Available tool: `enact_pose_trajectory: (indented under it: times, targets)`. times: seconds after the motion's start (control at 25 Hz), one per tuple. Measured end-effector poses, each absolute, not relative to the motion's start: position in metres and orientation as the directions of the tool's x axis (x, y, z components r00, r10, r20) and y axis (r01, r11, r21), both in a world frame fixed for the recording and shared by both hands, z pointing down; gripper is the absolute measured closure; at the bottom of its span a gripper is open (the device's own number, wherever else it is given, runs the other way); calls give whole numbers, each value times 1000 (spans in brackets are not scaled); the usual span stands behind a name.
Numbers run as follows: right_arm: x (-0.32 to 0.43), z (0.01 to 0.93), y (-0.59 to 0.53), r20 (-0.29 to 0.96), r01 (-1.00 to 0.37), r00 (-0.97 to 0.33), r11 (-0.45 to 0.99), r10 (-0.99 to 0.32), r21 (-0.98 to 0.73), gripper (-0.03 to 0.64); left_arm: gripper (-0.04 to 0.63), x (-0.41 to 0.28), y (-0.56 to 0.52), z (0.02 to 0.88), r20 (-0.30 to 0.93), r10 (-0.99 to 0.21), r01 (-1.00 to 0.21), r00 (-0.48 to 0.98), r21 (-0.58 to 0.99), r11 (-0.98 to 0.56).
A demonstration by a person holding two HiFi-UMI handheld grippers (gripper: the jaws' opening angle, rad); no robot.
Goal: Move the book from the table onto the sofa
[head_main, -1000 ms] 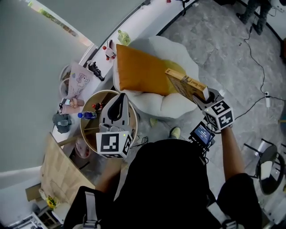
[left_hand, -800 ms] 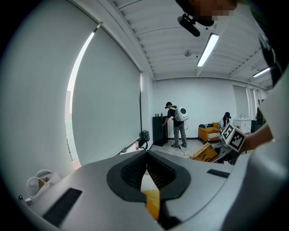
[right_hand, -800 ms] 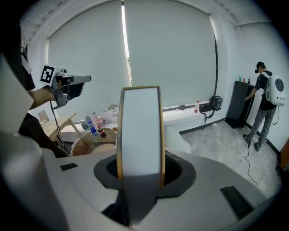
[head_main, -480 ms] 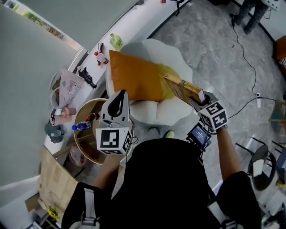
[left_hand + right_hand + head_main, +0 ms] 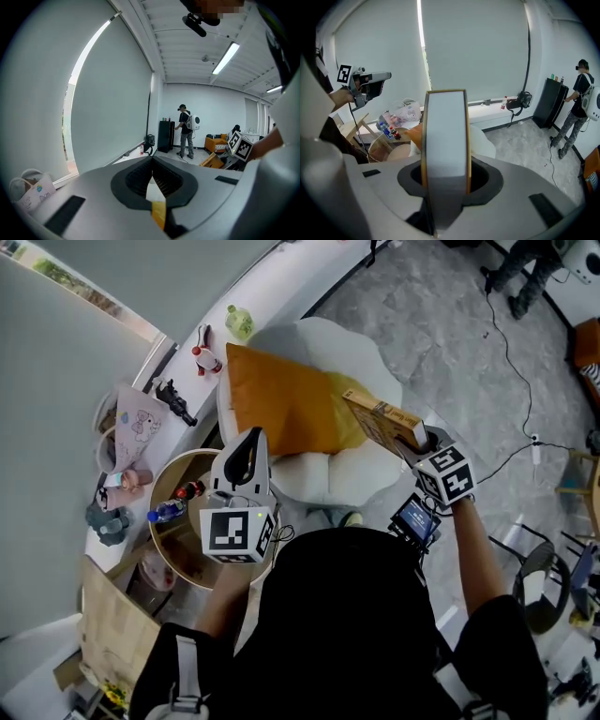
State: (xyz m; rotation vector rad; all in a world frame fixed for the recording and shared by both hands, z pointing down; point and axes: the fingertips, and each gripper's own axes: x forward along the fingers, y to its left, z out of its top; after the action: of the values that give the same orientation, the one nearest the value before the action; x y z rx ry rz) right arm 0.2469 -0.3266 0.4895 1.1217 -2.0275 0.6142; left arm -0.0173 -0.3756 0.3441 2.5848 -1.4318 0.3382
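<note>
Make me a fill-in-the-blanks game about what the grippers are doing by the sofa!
1. The right gripper is holding a ____.
2. The cushion on the white sofa is colored ____.
3. The blue-capped bottle sits on a round ____.
Missing words: book; orange; table.

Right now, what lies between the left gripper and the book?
In the head view, the orange cushion on the white sofa lies between the left gripper and the book, which the right gripper holds.
</note>
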Motion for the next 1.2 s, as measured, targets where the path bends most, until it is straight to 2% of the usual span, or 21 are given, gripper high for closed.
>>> enact_pose_trajectory:
  times: [0.44,0.8,1.2]
  targets:
    - [237,504,-360,830,-846,-312,532,-463,-20,468,584,-24,-398,373,285,-784,-831,551,110,-545]
    - [282,478,-387,858,-792,-261,606,-442,72,468,584,-16,-410,378,293,-785,-835,546,114,-538]
    - [294,533,-393,882,-795,-297,607,-365,-16,468,584,22,-415,390,340,-786,-851,516,101,-515]
